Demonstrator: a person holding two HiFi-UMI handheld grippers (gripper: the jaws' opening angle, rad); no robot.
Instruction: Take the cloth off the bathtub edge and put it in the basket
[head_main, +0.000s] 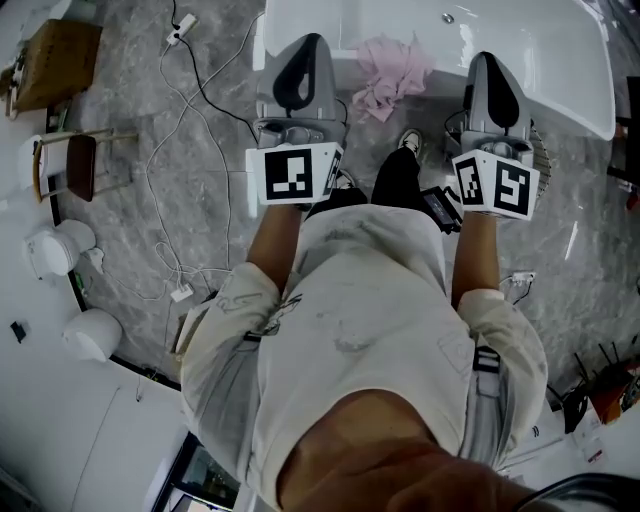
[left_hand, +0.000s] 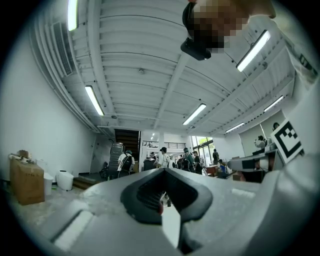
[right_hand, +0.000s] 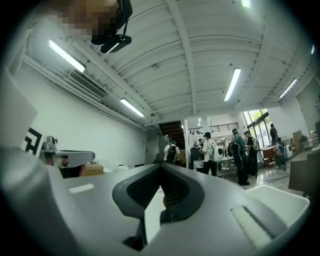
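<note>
A crumpled pink cloth (head_main: 392, 75) lies on the near edge of the white bathtub (head_main: 560, 60), at the top of the head view. My left gripper (head_main: 300, 45) is held to the left of the cloth and my right gripper (head_main: 492, 62) to its right, both apart from it. In the left gripper view the left gripper (left_hand: 163, 170) has its jaws together at the tips, with nothing between them. In the right gripper view the right gripper (right_hand: 161, 166) is also shut and empty. Both point roughly level into the room, so neither gripper view shows the cloth.
Cables (head_main: 190, 120) trail over the grey marble floor left of the tub. A chair (head_main: 75, 165), a brown box (head_main: 55, 60) and white containers (head_main: 60, 245) stand at the left. A wire-mesh thing (head_main: 541, 150) shows beside the right gripper. Several people (right_hand: 207, 150) stand far off.
</note>
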